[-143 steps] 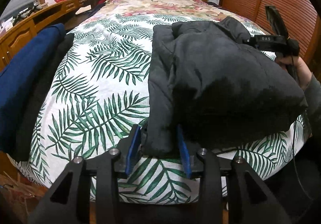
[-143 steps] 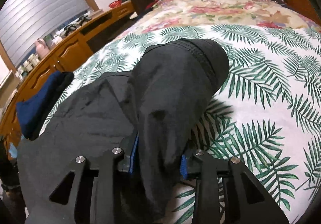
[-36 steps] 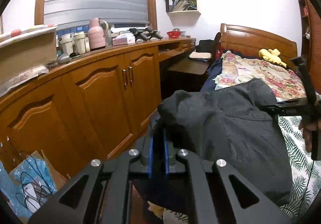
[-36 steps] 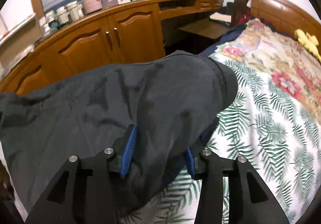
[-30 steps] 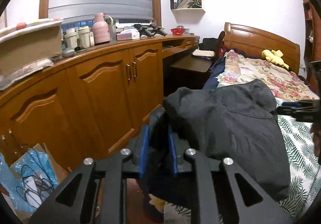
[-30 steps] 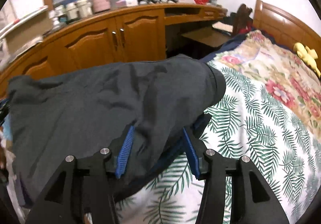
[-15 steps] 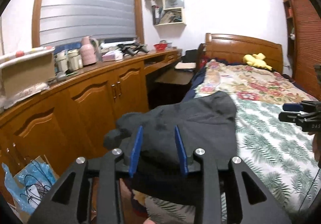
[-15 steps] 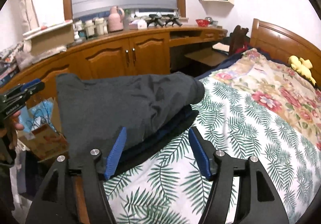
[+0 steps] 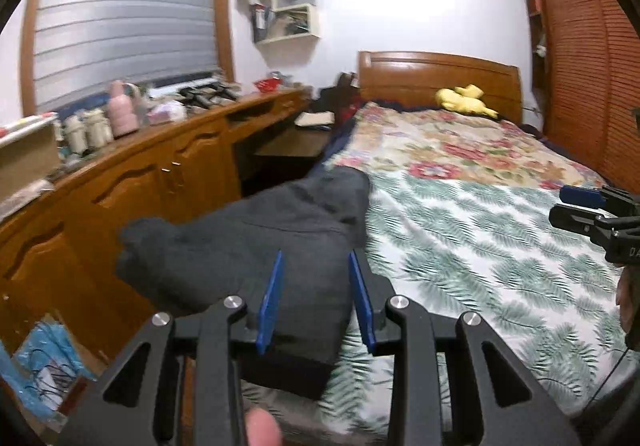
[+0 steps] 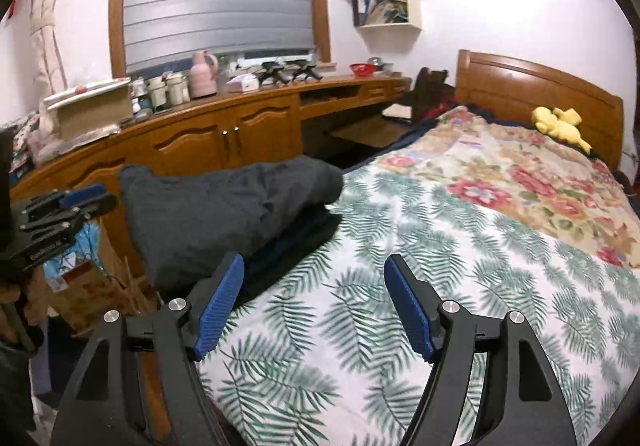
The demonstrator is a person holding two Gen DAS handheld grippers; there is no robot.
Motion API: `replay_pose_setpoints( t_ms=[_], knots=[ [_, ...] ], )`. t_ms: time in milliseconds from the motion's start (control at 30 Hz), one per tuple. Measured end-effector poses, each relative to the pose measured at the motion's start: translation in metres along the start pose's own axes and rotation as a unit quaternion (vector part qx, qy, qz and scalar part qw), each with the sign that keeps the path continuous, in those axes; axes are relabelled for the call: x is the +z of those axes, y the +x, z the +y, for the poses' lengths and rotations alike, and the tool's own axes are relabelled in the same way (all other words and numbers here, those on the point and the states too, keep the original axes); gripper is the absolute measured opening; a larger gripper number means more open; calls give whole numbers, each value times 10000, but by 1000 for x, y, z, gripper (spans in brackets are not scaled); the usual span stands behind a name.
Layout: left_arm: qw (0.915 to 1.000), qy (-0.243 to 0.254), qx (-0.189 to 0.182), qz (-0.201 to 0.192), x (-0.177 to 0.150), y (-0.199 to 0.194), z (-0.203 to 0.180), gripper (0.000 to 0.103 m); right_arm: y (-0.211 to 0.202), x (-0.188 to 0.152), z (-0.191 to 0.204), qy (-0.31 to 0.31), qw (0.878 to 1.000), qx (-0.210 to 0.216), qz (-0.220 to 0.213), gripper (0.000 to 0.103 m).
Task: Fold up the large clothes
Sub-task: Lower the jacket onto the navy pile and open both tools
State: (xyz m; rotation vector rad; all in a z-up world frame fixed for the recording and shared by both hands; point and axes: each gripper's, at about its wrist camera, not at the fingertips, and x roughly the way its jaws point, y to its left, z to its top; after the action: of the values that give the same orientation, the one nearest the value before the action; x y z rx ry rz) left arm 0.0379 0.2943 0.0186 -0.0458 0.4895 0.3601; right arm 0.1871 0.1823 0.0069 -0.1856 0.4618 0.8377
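Note:
The folded dark grey jacket [image 9: 248, 246] lies on a stack of dark clothes at the left edge of the bed [image 9: 480, 242]; it also shows in the right wrist view [image 10: 216, 214]. My left gripper [image 9: 316, 298] is open and empty, raised just above the jacket's near end. My right gripper [image 10: 316, 302] is wide open and empty, above the palm-leaf sheet, to the right of the jacket. Each gripper shows at the edge of the other's view: the right gripper [image 9: 596, 212] and the left gripper [image 10: 60, 214].
A long wooden cabinet [image 10: 224, 138] with bottles and clutter runs along the left of the bed. Bags and a box [image 10: 80, 274] sit on the floor by it. A floral quilt [image 10: 520, 174] and a yellow plush toy [image 10: 560, 126] lie near the headboard.
Both grippers carried the jacket from the middle of the bed to the stack at its left edge, then opened, let go and drew back.

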Motion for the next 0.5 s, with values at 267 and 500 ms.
replay_pose_setpoints(
  t_ms=[267,500],
  knots=[
    [9982,152,-573,98,-6,-1,-71,32,-45,-33,-34,147,9988,-468,-74,75],
    [9948,134,-1011,61,-14,-17,-125,32,-98,-72,-58,409,9952,-879,-165,75]
  ],
)
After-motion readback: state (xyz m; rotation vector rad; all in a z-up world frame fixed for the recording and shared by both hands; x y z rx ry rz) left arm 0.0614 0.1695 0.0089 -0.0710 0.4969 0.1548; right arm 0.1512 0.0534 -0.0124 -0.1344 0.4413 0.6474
